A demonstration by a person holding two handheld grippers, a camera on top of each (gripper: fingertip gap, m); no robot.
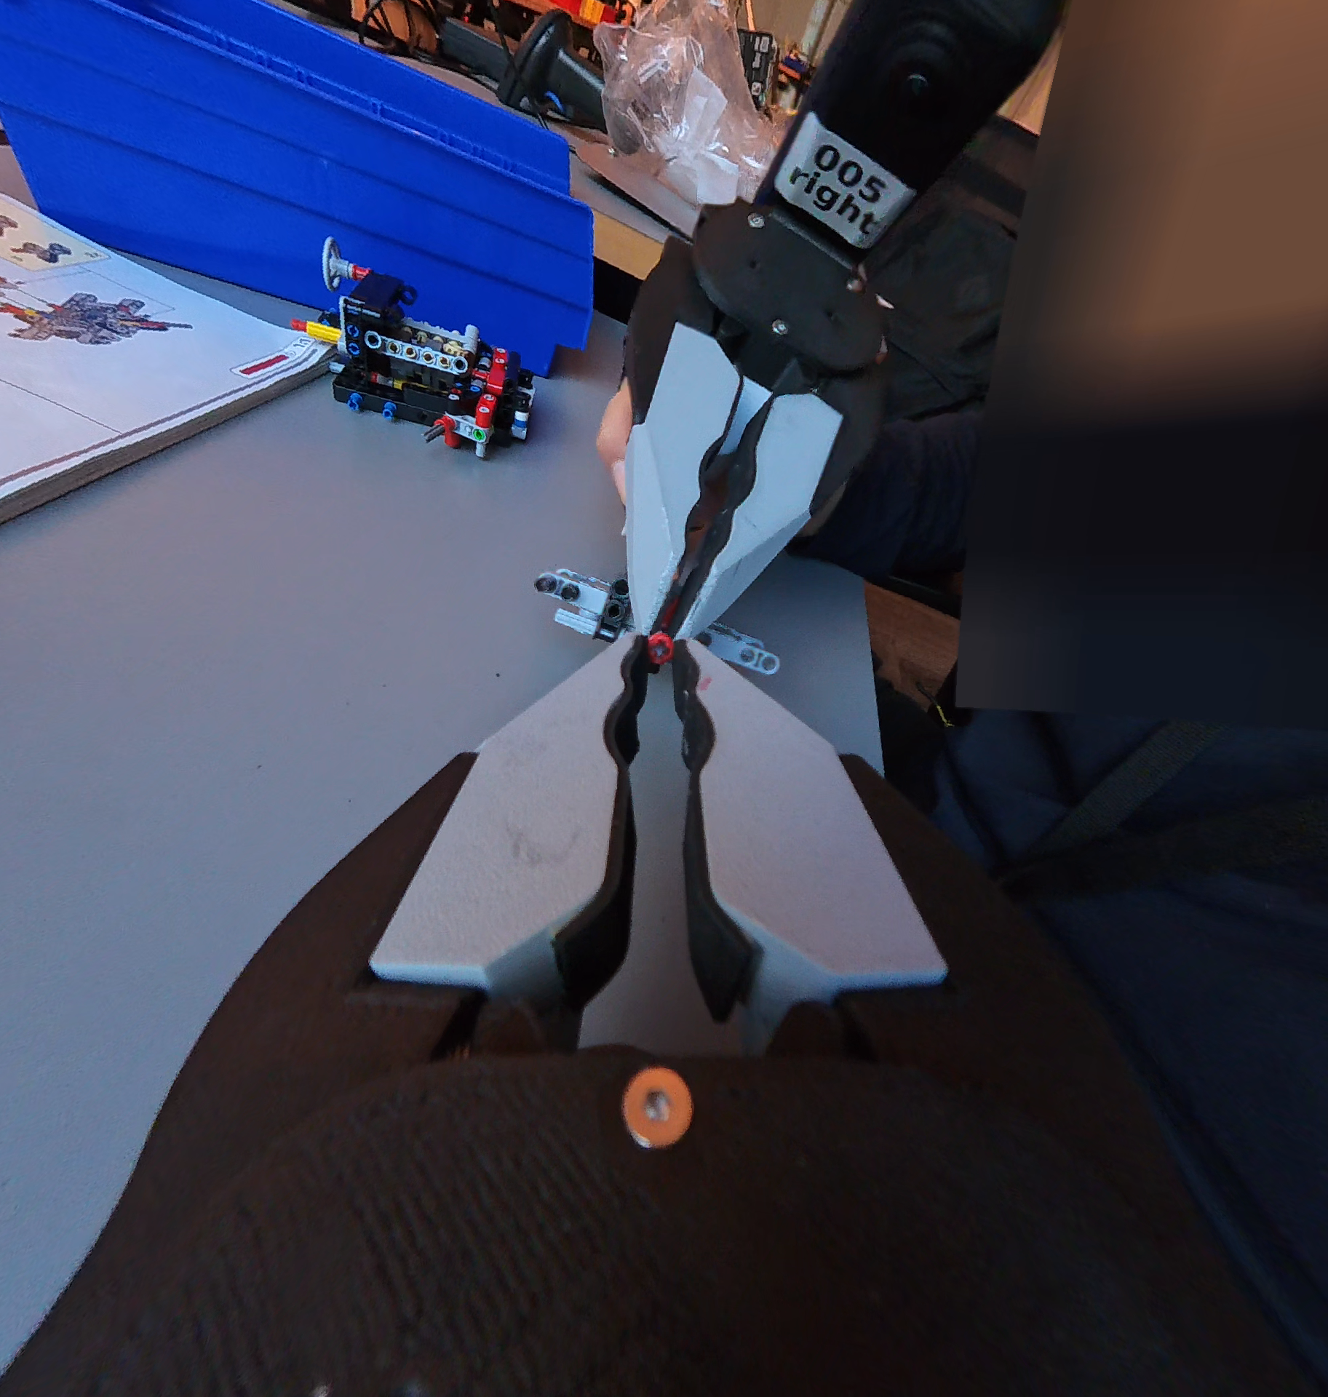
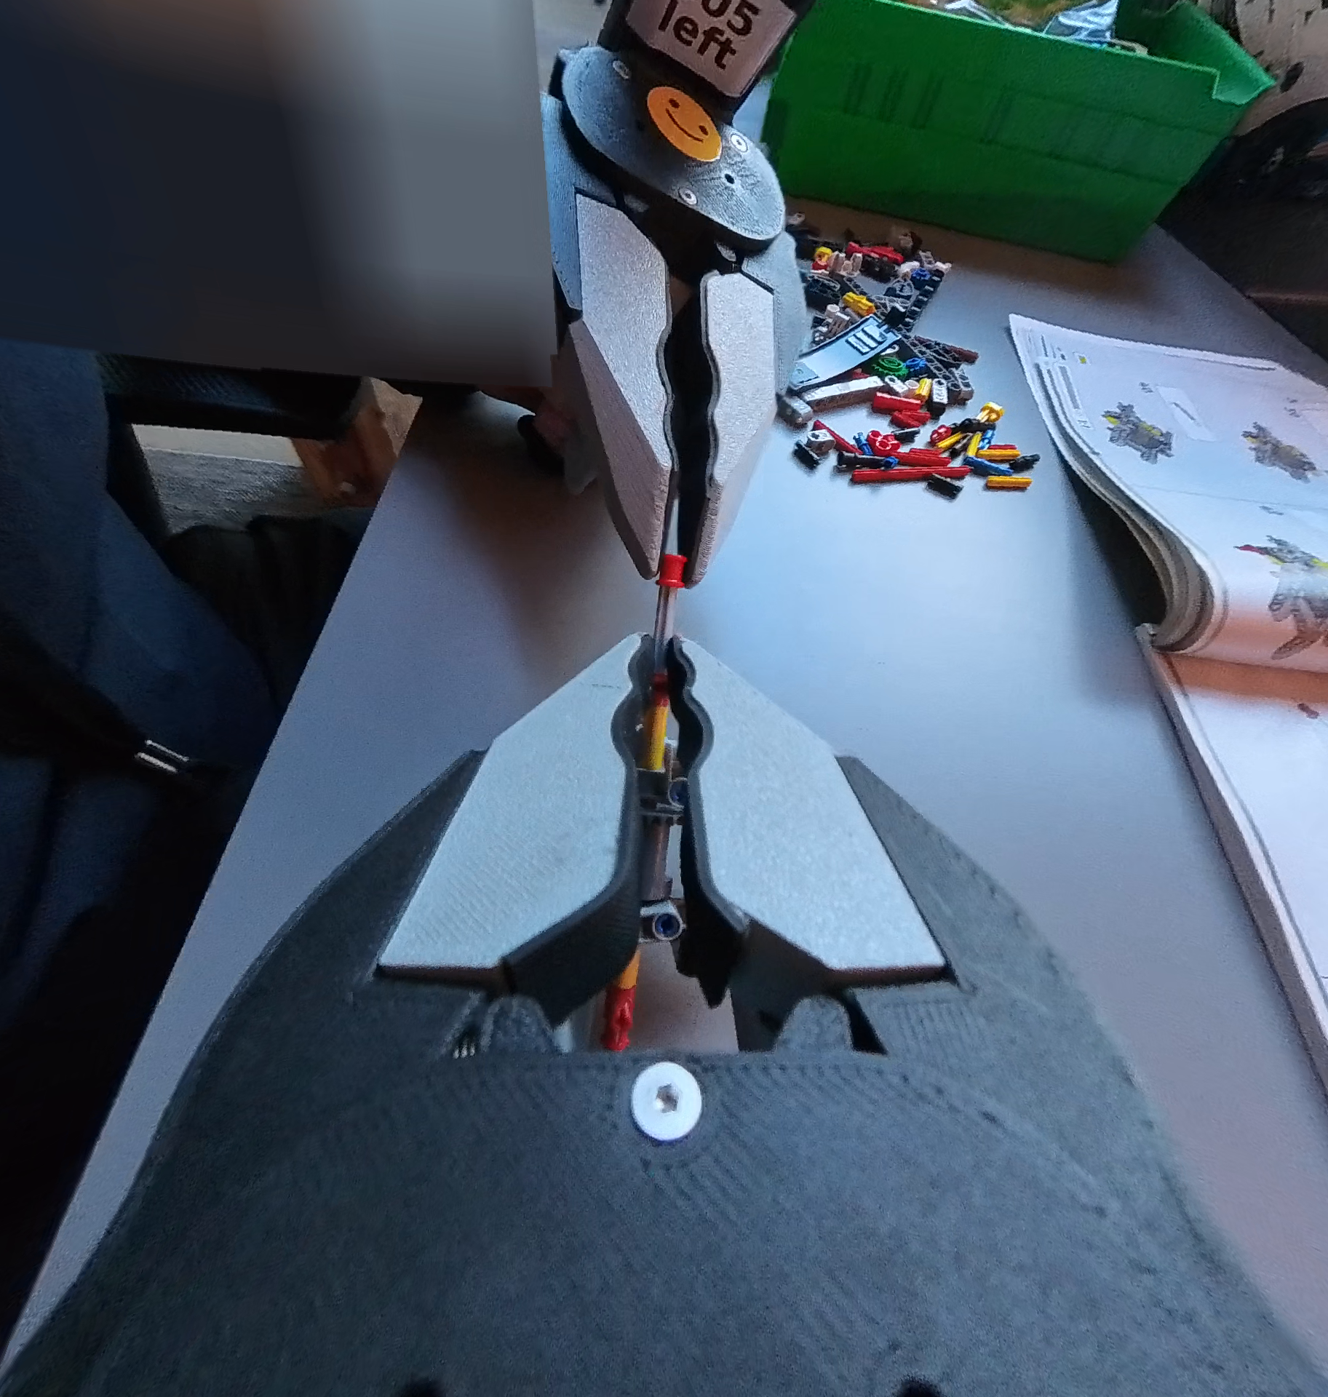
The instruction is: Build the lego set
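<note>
Red round bushing (image 2: 673, 571) on a thin grey axle (image 2: 664, 614) sat pinched at the left claw (image 1: 659, 652) tips. Right claw (image 2: 657, 642) was pressed together on the axle's other end, part of a small yellow-and-grey brick assembly (image 2: 654, 744). Axle's long axis ran 6 to 12 o'clock in the right wrist view, claws tip to tip above the grey worktop (image 2: 910, 642). Loose brick pile (image 2: 910, 393) at 1 o'clock.

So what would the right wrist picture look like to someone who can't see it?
Two sets of tongs meet tip to tip over a grey table: the left tongs pinch a red bush on a thin grey axle that the right tongs grip. Loose building pieces lie beyond.
</note>
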